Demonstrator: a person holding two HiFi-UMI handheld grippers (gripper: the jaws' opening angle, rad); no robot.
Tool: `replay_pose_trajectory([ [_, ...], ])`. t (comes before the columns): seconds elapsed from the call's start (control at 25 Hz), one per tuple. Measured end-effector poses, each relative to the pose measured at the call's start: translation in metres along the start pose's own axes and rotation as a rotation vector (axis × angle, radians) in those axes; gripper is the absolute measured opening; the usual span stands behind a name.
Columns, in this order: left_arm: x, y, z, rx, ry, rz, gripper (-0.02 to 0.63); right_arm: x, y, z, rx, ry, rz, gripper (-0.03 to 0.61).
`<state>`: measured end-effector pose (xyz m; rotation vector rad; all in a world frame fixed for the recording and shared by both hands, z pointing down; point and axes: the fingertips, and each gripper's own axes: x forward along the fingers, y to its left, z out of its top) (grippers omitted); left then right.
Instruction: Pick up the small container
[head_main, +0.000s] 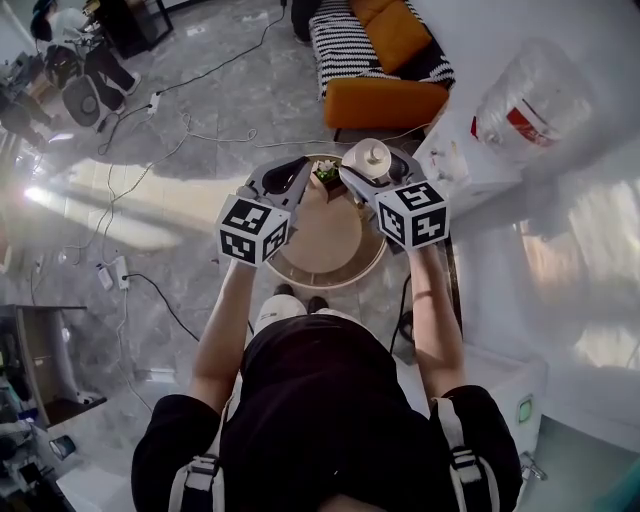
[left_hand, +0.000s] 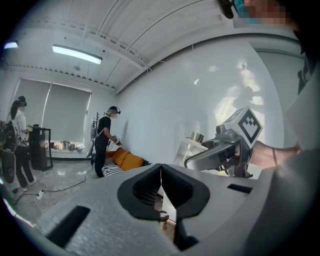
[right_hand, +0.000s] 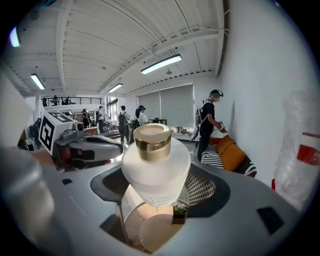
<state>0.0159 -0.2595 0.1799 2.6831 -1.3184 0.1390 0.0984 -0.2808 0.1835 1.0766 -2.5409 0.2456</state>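
Already the right gripper (right_hand: 159, 202) clamps the small container (right_hand: 156, 165) clear above the table (head_main: 330, 284), the left gripper (left_hand: 161, 189) closed and empty.

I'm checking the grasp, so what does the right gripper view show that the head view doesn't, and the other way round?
Only the right gripper view: the right claw's jaws closed on the small container's white sides, below its gold collar. Only the head view: that claw's marker cube, the person's forearms and floor cables. Both: the container, round table, potted plant and left claw.
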Motion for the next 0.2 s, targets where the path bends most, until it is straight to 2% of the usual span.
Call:
replay_pose_trajectory([
  [0.2,0.0022,-0.0029,-0.0026,0.002,0.002,0.001,0.018,-0.0010,0.0006,-0.0015,-0.009,-0.007,0.006,0.330],
])
